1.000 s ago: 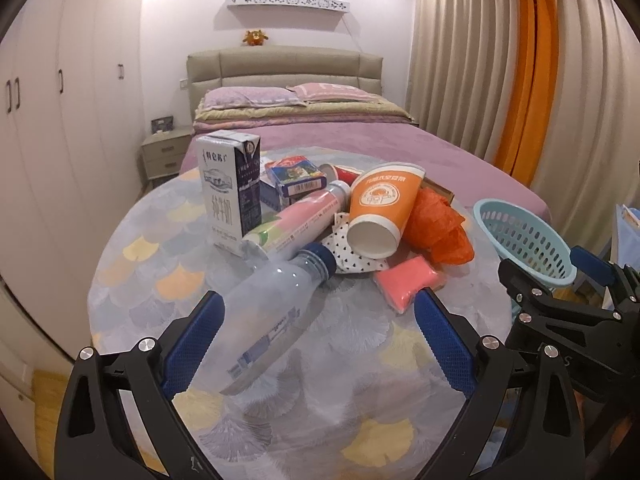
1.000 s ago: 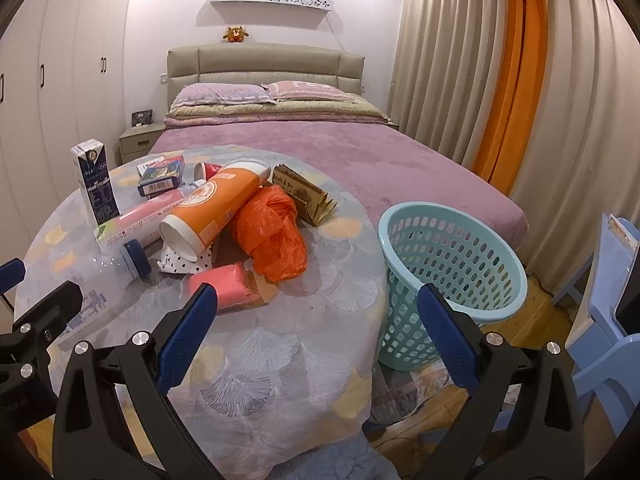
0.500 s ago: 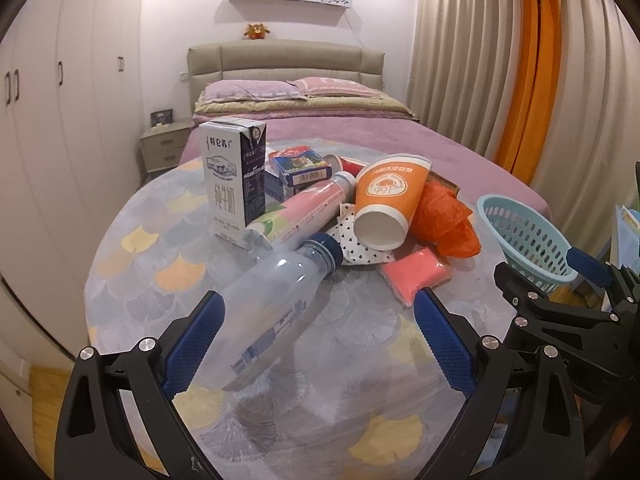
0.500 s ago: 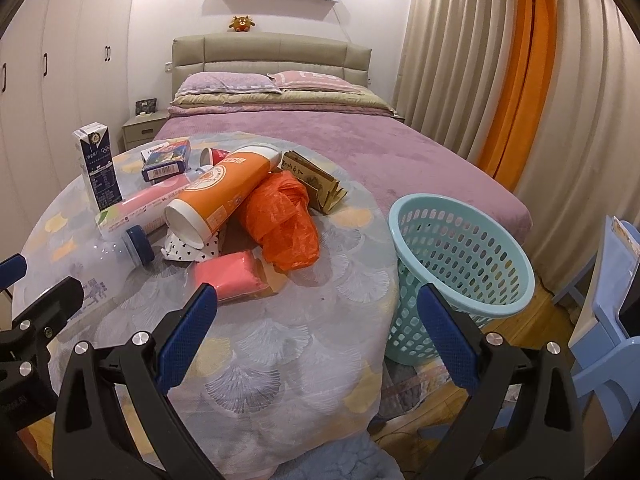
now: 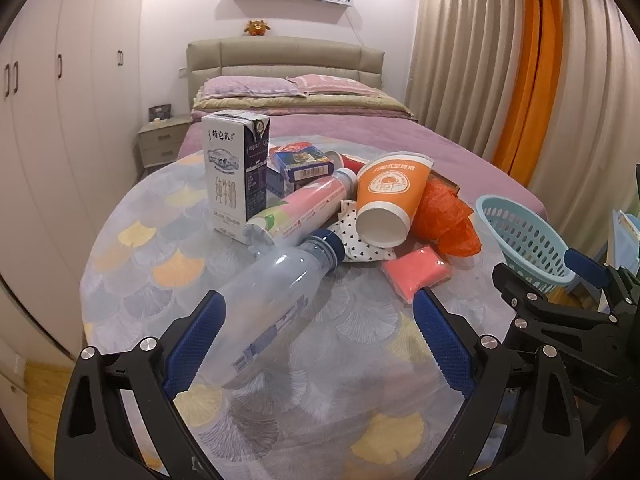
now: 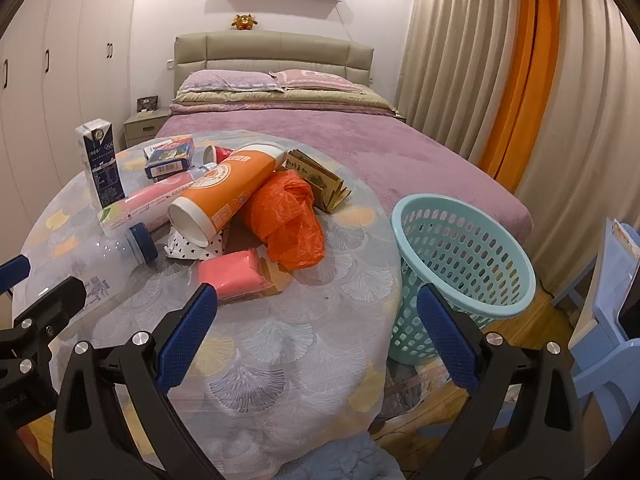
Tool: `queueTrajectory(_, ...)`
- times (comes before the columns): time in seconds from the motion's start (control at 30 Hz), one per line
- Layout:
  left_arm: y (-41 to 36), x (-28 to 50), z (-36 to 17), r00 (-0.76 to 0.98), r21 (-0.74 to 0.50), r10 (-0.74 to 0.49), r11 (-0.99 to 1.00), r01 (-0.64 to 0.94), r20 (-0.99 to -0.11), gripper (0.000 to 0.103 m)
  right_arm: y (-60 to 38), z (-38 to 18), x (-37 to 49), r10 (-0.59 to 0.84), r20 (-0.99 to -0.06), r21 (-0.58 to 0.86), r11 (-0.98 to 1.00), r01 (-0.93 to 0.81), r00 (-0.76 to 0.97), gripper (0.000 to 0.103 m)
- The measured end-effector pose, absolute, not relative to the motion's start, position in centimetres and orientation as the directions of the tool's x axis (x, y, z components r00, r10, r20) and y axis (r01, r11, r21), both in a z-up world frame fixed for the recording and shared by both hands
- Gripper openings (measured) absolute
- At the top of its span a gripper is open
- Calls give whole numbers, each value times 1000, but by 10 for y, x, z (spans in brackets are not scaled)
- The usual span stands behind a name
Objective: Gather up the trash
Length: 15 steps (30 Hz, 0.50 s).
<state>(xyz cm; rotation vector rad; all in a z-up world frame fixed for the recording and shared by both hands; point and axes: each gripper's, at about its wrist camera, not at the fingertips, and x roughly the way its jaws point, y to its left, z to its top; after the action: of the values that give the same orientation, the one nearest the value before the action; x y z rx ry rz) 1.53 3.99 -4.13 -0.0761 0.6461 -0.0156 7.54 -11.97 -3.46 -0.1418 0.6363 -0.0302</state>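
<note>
A bedroom holds a round desk (image 5: 132,280) draped in a fan-patterned cloth, piled with trash. The left tongs (image 5: 320,344) are spread wide around the base of a clear bottle (image 5: 276,300) lying flat. The right tongs (image 6: 316,332) gape empty near a pink packet (image 6: 236,274). Only the right view shows the whole teal basket (image 6: 464,264) beside the desk, plus folded brown paper (image 6: 320,184) behind the orange bag (image 6: 288,220).

Round table (image 5: 132,280) covered by fan-patterned cloth. Laid on it: clear plastic bottle (image 5: 276,304), upright milk carton (image 5: 234,176), pink packet (image 6: 234,274), orange plastic bag (image 6: 290,220), polka-dot paper (image 6: 192,248).
</note>
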Motion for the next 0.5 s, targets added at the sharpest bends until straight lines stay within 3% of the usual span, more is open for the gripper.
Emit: queueTrajectory(0.5, 54, 17, -50, 788, -87, -34, 996, -25, -614, 92, -97, -50, 80, -69, -628, -190, 980, -66, 775, 95)
